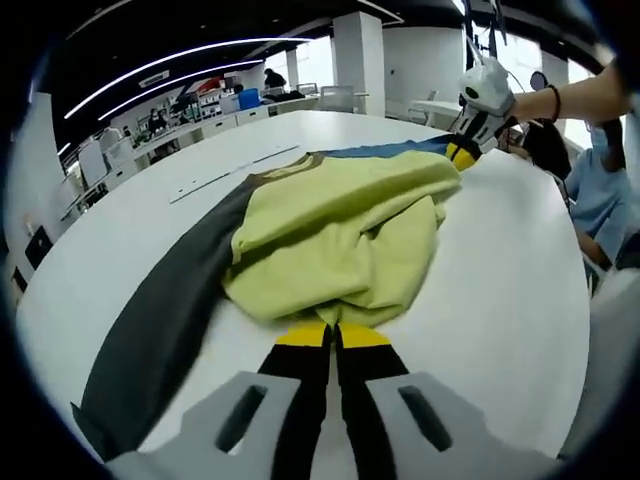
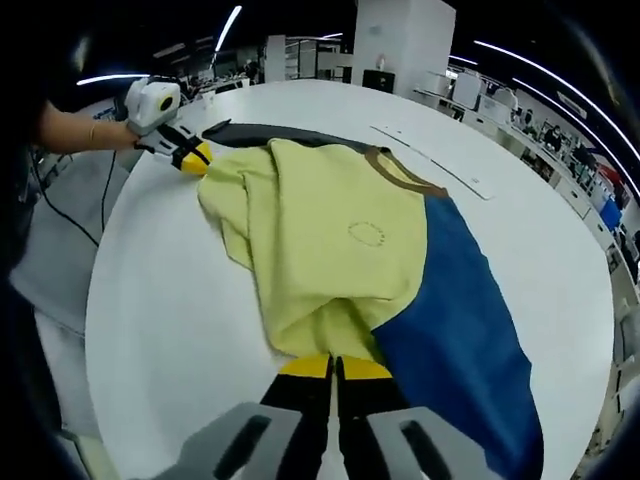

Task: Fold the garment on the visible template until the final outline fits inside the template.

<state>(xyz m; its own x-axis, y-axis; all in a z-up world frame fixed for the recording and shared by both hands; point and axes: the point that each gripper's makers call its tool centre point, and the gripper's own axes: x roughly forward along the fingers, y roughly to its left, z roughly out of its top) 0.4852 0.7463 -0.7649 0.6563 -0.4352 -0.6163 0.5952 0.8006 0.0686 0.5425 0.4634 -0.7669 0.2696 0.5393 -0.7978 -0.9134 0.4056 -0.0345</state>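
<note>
A yellow-green shirt [image 1: 340, 235] lies bunched on a mat that is dark grey [image 1: 160, 310] on one side and blue [image 1: 390, 150] on the other. My left gripper [image 1: 333, 335] is shut on the shirt's near edge. Across the shirt, my right gripper [image 1: 463, 152] pinches its far end, held by a person's hand. In the right gripper view the shirt [image 2: 320, 250], with its brown collar [image 2: 400, 175], covers part of the blue mat [image 2: 460, 300]. My right gripper [image 2: 333, 368] is shut on the hem there, and the left gripper [image 2: 190, 155] grips the far corner.
The round white table [image 1: 510, 300] has bare surface around the mat. A thin pale strip [image 2: 430, 155] lies on it beyond the shirt. A seated person in blue [image 1: 600, 190] is at the table's edge. A black cable [image 2: 70, 215] hangs beside the table.
</note>
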